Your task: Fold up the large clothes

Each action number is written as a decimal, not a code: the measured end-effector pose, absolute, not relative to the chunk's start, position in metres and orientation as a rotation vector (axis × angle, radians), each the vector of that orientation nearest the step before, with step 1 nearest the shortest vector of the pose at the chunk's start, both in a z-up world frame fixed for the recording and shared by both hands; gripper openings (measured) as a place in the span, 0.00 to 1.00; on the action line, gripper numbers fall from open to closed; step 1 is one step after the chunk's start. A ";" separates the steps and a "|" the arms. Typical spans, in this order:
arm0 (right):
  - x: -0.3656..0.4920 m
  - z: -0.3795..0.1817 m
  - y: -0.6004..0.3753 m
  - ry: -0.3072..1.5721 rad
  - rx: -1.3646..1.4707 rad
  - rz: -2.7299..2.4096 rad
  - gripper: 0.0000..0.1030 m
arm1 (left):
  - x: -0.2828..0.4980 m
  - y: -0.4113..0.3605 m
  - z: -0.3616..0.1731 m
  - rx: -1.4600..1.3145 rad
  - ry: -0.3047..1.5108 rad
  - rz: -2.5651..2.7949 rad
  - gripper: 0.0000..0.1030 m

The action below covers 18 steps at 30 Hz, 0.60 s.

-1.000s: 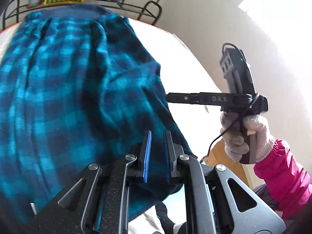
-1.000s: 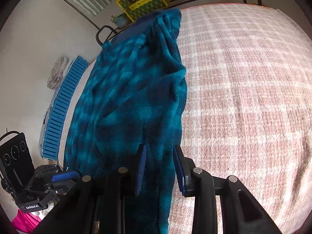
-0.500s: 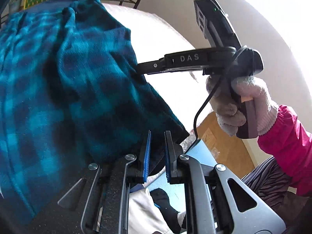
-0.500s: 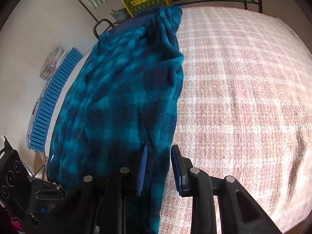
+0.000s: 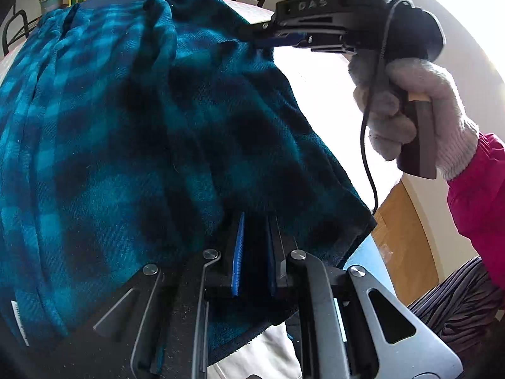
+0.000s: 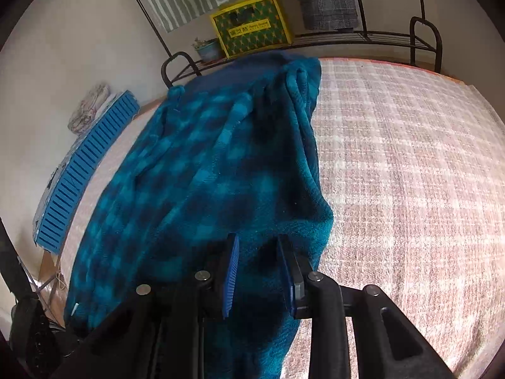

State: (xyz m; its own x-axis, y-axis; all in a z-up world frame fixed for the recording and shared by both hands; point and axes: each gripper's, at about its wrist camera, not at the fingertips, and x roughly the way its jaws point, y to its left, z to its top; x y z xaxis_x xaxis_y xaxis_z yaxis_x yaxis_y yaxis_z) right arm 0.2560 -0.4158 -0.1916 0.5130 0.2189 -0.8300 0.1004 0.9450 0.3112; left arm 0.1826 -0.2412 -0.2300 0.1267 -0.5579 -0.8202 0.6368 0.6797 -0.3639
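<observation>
A large teal and dark blue plaid fleece garment (image 5: 132, 132) lies stretched along the bed and is lifted at its near end; it also shows in the right wrist view (image 6: 205, 170). My left gripper (image 5: 255, 221) is shut on the garment's near hem. My right gripper (image 6: 258, 246) is shut on a fold of the garment near its right edge. In the left wrist view the right gripper (image 5: 271, 36) reaches in from the upper right, held by a white-gloved hand (image 5: 407, 107), its fingers in the cloth.
The bed has a pink and white checked cover (image 6: 404, 164). A black metal rack (image 6: 363, 36) stands behind it with a yellow-green box (image 6: 251, 27) and a small potted plant (image 6: 206, 49). A blue slatted crate (image 6: 85, 164) sits to the left. The person's pink sleeve (image 5: 473, 202) is at the right.
Both grippers have lifted the garment's near end higher and moved forward. The right gripper rose toward the top of the left wrist view. The cloth bunched more toward the far end.
</observation>
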 end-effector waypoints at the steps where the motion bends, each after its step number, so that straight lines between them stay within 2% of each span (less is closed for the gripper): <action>1: 0.258 -0.204 -0.415 1.067 0.331 0.066 0.25 | 0.183 -0.239 -0.230 0.071 1.153 -0.871 0.11; 4: 0.257 -0.209 -0.416 1.068 0.341 0.064 0.25 | 0.184 -0.235 -0.226 0.054 1.159 -0.865 0.11; 8: 0.240 -0.183 -0.430 1.006 0.423 0.100 0.26 | 0.175 -0.233 -0.210 0.061 1.110 -0.864 0.11; 12: 0.199 -0.146 -0.449 0.916 0.455 0.093 0.34 | 0.162 -0.234 -0.189 0.050 1.064 -0.882 0.11; 16: 0.148 -0.120 -0.473 0.841 0.533 0.065 0.37 | 0.150 -0.243 -0.185 0.066 1.051 -0.900 0.12; 17: 0.135 -0.117 -0.478 0.830 0.536 0.057 0.38 | 0.148 -0.251 -0.187 0.071 1.054 -0.902 0.14; 18: 0.123 -0.115 -0.482 0.820 0.536 0.042 0.40 | 0.146 -0.256 -0.188 0.076 1.057 -0.907 0.26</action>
State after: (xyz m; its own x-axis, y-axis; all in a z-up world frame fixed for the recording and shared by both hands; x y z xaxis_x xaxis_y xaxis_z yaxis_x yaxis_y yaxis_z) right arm 0.1227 -0.4821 -0.1148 0.6892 0.2381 -0.6843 0.1676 0.8665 0.4702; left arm 0.1460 -0.2557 -0.1879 0.1769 -0.6065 -0.7752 0.6742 0.6485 -0.3535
